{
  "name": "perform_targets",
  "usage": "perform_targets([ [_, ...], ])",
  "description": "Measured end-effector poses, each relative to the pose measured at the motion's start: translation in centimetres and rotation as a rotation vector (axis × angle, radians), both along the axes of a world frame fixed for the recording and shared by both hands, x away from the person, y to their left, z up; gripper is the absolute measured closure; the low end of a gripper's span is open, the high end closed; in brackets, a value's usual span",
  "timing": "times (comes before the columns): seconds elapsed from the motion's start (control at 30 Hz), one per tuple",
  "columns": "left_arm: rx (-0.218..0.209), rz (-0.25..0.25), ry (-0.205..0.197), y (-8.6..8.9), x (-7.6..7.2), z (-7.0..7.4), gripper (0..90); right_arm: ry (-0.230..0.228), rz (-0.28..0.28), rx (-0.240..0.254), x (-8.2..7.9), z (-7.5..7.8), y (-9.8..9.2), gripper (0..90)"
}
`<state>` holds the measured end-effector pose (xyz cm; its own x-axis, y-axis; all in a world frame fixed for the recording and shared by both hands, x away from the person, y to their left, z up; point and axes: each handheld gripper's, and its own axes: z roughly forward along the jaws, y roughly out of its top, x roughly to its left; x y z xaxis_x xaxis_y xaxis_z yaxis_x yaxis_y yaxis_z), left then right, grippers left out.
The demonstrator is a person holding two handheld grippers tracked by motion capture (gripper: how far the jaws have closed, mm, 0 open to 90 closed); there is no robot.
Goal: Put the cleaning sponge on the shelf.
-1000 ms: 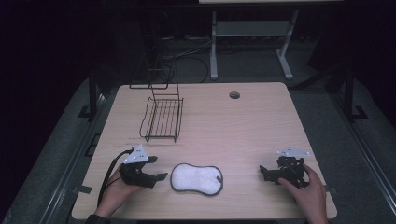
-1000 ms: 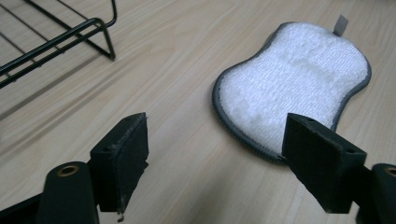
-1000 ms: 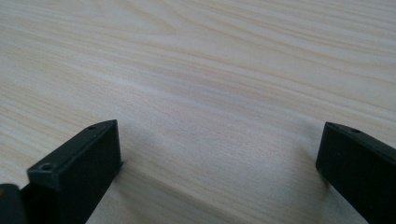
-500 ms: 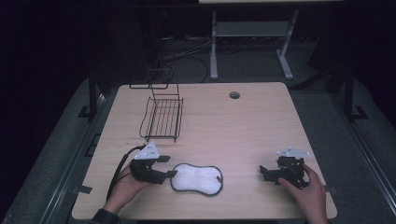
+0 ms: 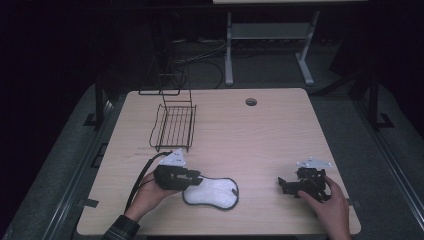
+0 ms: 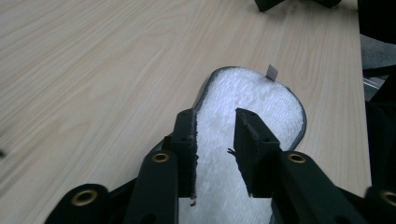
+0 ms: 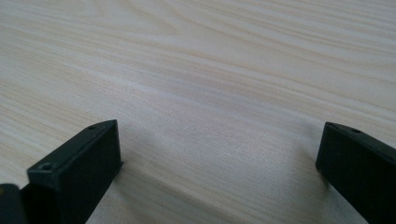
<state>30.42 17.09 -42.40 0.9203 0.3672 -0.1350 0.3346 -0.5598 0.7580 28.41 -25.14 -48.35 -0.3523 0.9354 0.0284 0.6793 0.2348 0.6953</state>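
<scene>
A white fleecy pad with a dark rim lies flat near the table's front edge, left of centre. My left gripper reaches over its left end from the left. In the left gripper view the left gripper has one jaw at the pad's rim and the other over the fleece. These jaws have just been closing, with fleece in the narrow gap between them, and the pad is not lifted. My right gripper rests at the front right in a hand, well apart from the pad. In its own view the right gripper stands wide open over bare wood.
A black wire rack stands at the back left of the wooden table, behind my left hand. A round cable hole sits near the far edge. A metal stand and cables lie on the dark floor beyond.
My left hand has slid right until its gripper reaches over the pad's left end. The pad, the right hand and its gripper have kept still.
</scene>
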Motion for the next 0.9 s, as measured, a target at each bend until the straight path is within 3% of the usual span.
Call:
perform_targets([
  [0.27, 0.019, -0.050, 0.018, -2.0, 0.6, 0.3, 89.6, 0.000, 0.000, 0.000, 0.0, 0.0, 0.0, 0.0],
  [0.53, 0.018, -0.085, 0.033, -4.2, 1.1, 0.1, 89.8, 0.000, 0.001, -0.001, 0.0, 0.0, 0.0, 0.0],
  [0.9, 0.038, -0.135, 0.067, -7.1, 1.4, -1.5, 89.9, 0.000, 0.000, 0.000, 0.0, 0.0, 0.0, 0.0],
])
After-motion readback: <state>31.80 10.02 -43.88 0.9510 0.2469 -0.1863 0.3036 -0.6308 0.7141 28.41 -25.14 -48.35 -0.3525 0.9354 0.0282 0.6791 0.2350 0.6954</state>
